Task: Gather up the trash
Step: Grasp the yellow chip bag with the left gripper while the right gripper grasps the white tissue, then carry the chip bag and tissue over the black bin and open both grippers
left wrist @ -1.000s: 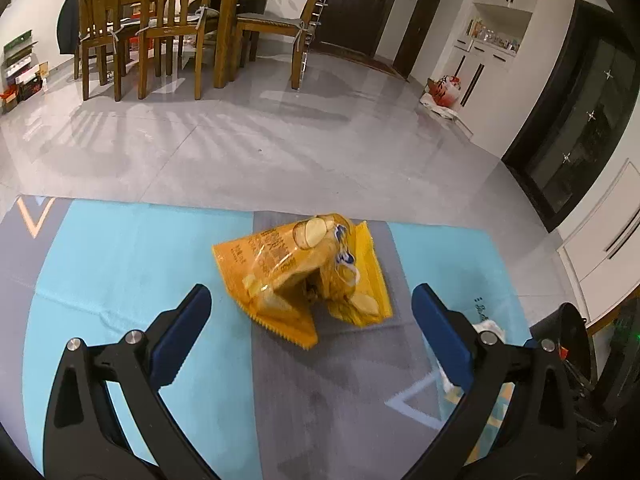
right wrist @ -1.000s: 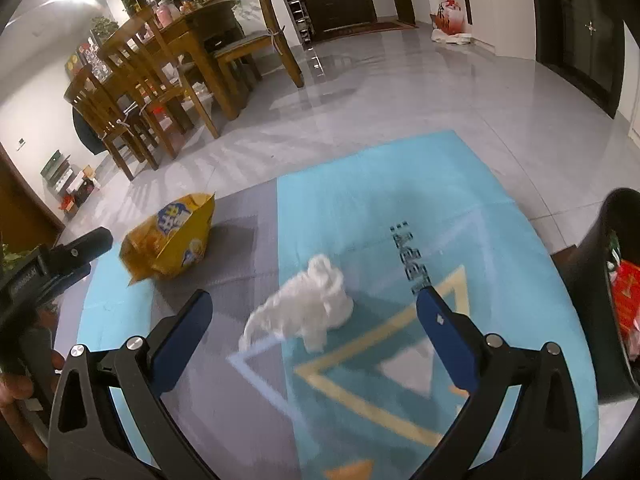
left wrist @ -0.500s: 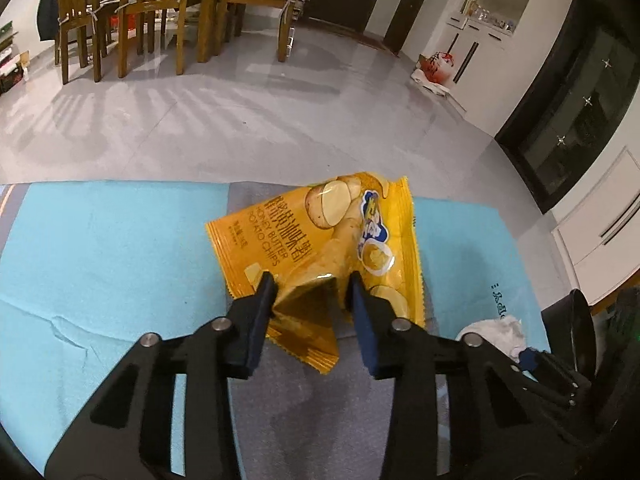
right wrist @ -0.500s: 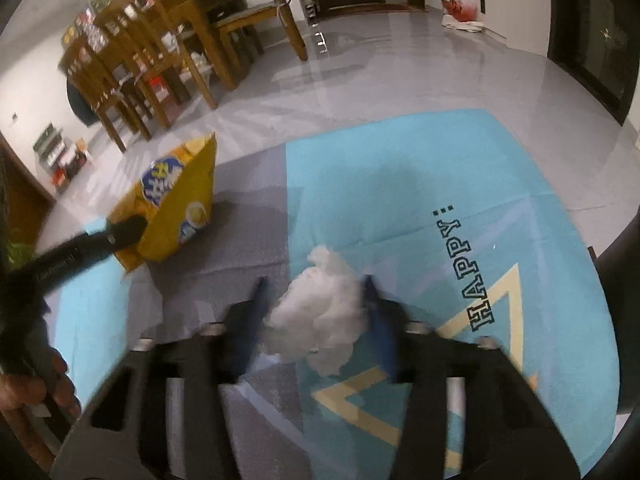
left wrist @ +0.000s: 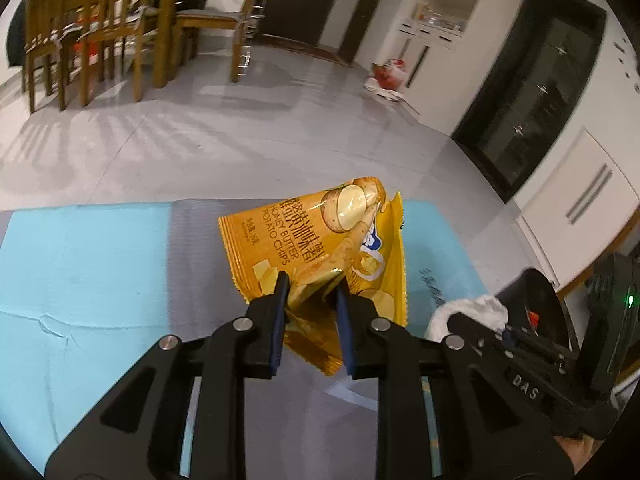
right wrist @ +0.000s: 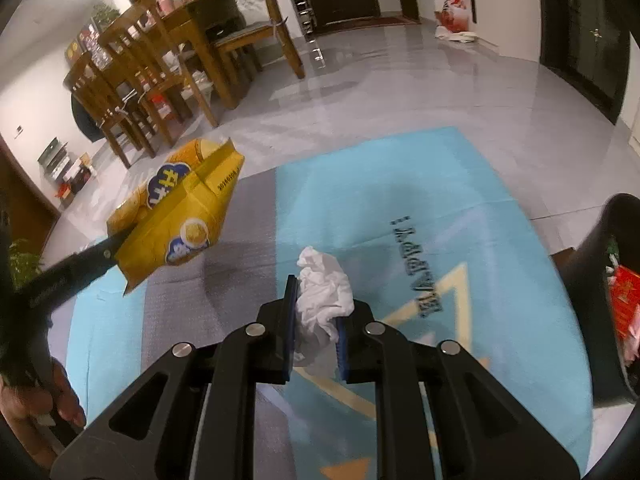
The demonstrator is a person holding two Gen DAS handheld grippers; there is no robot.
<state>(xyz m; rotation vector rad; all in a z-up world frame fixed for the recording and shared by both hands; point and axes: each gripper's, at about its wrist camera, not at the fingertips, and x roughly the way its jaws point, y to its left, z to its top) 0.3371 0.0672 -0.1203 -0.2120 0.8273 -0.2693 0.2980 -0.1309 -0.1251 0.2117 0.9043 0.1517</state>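
Observation:
My left gripper (left wrist: 311, 286) is shut on a yellow potato chip bag (left wrist: 320, 240) and holds it above the blue and grey mat (left wrist: 88, 272). The bag also shows in the right wrist view (right wrist: 180, 216), lifted off the mat. My right gripper (right wrist: 316, 300) is shut on a crumpled white tissue (right wrist: 324, 292), also raised above the mat (right wrist: 420, 200). The tissue shows in the left wrist view (left wrist: 464, 312) too. A black trash bin (right wrist: 600, 304) stands at the mat's right edge with red trash inside.
A wooden dining table with chairs (left wrist: 100, 32) stands on the grey tiled floor beyond the mat. A red and white bag (left wrist: 386, 76) lies by the far wall. Dark doors (left wrist: 532, 88) line the right side.
Both grippers went from open to shut: the left closed on the chip bag, the right on the tissue. Both items have since been lifted off the mat.

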